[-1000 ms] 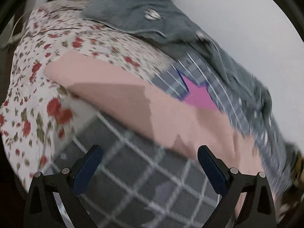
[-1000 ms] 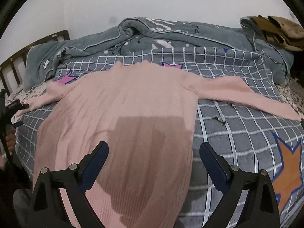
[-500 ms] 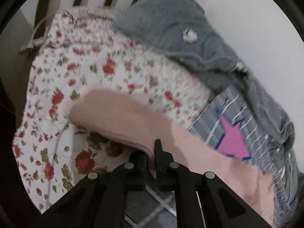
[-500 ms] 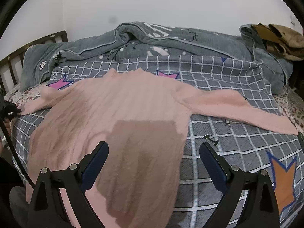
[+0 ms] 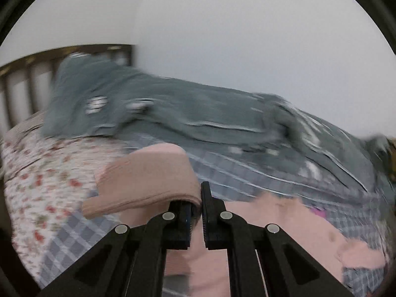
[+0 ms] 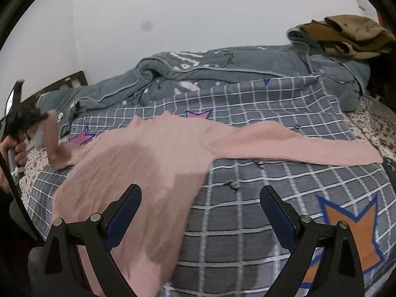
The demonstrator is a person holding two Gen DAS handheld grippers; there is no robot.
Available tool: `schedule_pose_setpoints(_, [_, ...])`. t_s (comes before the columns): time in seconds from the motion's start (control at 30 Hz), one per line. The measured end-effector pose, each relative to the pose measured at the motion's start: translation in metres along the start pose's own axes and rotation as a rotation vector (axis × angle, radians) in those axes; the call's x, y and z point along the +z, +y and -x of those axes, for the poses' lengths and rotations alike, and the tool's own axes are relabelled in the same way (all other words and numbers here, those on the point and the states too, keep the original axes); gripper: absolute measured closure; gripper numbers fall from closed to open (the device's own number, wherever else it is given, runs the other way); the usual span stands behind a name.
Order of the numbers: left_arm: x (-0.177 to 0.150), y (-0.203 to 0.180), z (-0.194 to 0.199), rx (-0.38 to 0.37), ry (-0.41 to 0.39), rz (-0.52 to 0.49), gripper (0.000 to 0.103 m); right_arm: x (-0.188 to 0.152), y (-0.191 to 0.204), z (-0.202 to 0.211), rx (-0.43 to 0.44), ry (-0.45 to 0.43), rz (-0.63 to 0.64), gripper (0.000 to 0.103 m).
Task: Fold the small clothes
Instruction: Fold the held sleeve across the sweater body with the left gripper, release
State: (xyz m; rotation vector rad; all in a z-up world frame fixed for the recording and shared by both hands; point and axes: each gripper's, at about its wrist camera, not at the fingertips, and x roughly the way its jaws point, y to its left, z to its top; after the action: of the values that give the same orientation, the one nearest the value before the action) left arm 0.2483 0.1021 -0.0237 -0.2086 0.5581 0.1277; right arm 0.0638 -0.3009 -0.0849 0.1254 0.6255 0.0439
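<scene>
Left wrist: close over the bed (image 5: 247, 178) at its headboard (image 5: 29, 64) end, facing the wall | Right wrist: low at the near edge, facing across | Shared: pink sweater (image 6: 158, 153), grey quilt (image 6: 222, 69).

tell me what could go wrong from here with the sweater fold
1. The left gripper pinches only the cuff of the pink sweater's sleeve, so the knit could slip out mid-lift.
2. Pulling that sleeve may drag the body askew on the checked blanket.
3. The right gripper is open, pinning nothing.
</scene>
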Motion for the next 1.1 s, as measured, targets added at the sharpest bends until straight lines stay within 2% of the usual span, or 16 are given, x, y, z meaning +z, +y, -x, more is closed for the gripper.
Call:
schedule_pose_setpoints(0.17, [-0.035, -0.11, -0.02, -0.15, 0.073, -0.114, 0.096, -0.004, -0.022, 0.015, -0.021, -0.021, 0.014, 0.008])
schedule_pose_setpoints(0.3, [-0.088, -0.197, -0.039, -0.232, 0.156, -0.221, 0.096, -0.011, -0.042, 0.017, -0.036, 0.001, 0.004, 0.008])
schedule_pose_setpoints(0.4, [-0.125, -0.232, -0.059, -0.267, 0.267, -0.285, 0.092, -0.016, -0.055, 0.011, -0.043, 0.025, -0.013, 0.008])
schedule_pose_setpoints(0.5, [-0.149, -0.245, -0.07, -0.229, 0.329, -0.37, 0.087, -0.02, -0.063, 0.003, -0.041, 0.046, -0.018, 0.008])
schedule_pose_setpoints(0.57, [-0.152, -0.239, -0.068, -0.216, 0.322, -0.402, 0.086, -0.023, -0.063, -0.001, -0.04, 0.053, -0.011, 0.008])
schedule_pose_setpoints(0.63, [-0.144, -0.225, -0.066, -0.229, 0.316, -0.362, 0.079, -0.022, -0.061, -0.008, -0.034, 0.057, -0.003, 0.008])
schedule_pose_setpoints(0.67, [-0.137, -0.208, -0.063, -0.243, 0.308, -0.307, 0.071, -0.021, -0.059, -0.013, -0.026, 0.06, 0.001, 0.008])
schedule_pose_setpoints(0.73, [-0.122, -0.187, -0.064, -0.243, 0.289, -0.23, 0.053, -0.019, -0.053, -0.019, -0.013, 0.064, 0.007, 0.008])
schedule_pose_setpoints(0.77, [-0.112, -0.163, -0.059, -0.238, 0.259, -0.168, 0.03, -0.018, -0.049, -0.023, -0.006, 0.064, 0.013, 0.008])
schedule_pose_setpoints(0.8, [-0.104, -0.146, -0.056, -0.236, 0.224, -0.127, 0.02, -0.016, -0.045, -0.026, 0.003, 0.066, 0.019, 0.008])
schedule_pose_setpoints(0.87, [-0.093, -0.114, -0.047, -0.225, 0.16, -0.078, 0.02, -0.013, -0.037, -0.032, 0.015, 0.067, 0.033, 0.008])
schedule_pose_setpoints(0.9, [-0.085, -0.092, -0.046, -0.194, 0.142, -0.056, 0.02, -0.012, -0.032, -0.035, 0.02, 0.068, 0.041, 0.008])
schedule_pose_setpoints(1.0, [-0.073, -0.046, -0.049, -0.133, 0.143, 0.009, 0.02, -0.006, -0.016, -0.043, 0.028, 0.065, 0.072, 0.008])
schedule_pose_setpoints(1.1, [-0.069, -0.007, -0.068, -0.002, 0.197, 0.062, 0.02, -0.001, -0.004, -0.051, 0.031, 0.069, 0.083, 0.008])
